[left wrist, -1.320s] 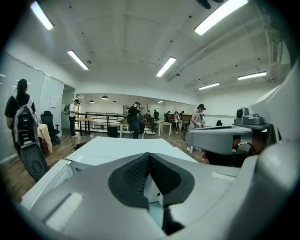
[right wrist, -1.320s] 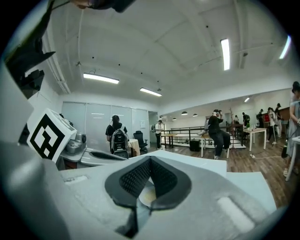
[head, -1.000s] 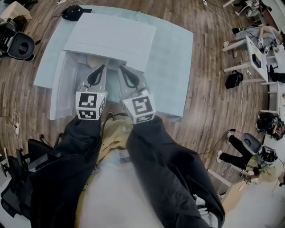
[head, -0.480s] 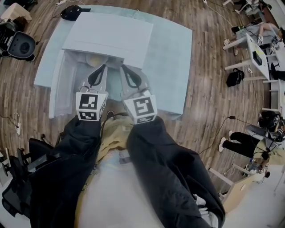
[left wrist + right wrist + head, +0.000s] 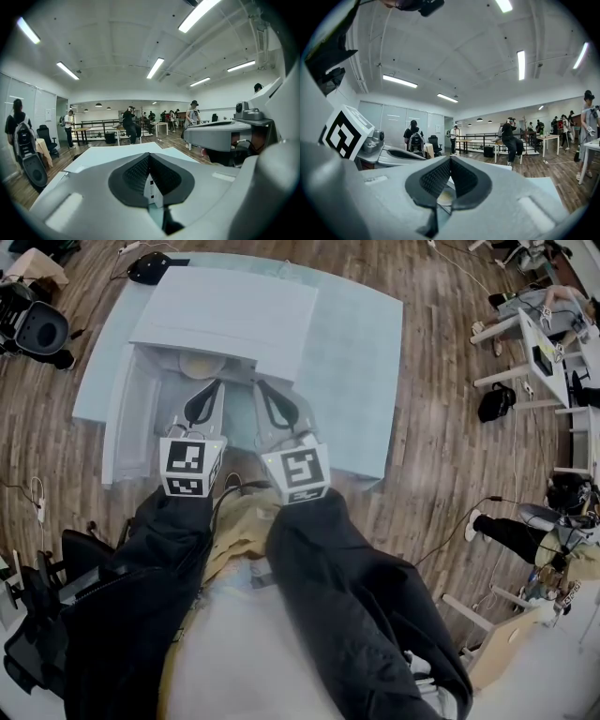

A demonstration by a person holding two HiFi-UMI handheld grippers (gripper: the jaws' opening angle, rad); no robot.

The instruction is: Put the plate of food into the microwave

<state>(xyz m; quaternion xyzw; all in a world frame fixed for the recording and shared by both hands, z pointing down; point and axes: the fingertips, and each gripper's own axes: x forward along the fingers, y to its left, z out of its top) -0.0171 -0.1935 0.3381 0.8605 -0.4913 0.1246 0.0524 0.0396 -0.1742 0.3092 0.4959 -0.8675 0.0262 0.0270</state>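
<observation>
L gripper (image 5: 215, 383), R gripper (image 5: 260, 384) slightly back from microwave (image 5: 230, 315), jaws closed, empty; plate (image 5: 199, 366) inside, open door (image 5: 124, 423) alongside.

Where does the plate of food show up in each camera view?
Head view: plate of food upper left, in the open front of the microwave.
Left gripper view: not visible.
Right gripper view: bottom centre, behind the closed jaws.
Shared landmark: the microwave's white top.

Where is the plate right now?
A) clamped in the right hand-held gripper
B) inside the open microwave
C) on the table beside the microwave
B: the head view shows the plate sitting inside the microwave, just ahead of the shut, empty right hand-held gripper.
</observation>
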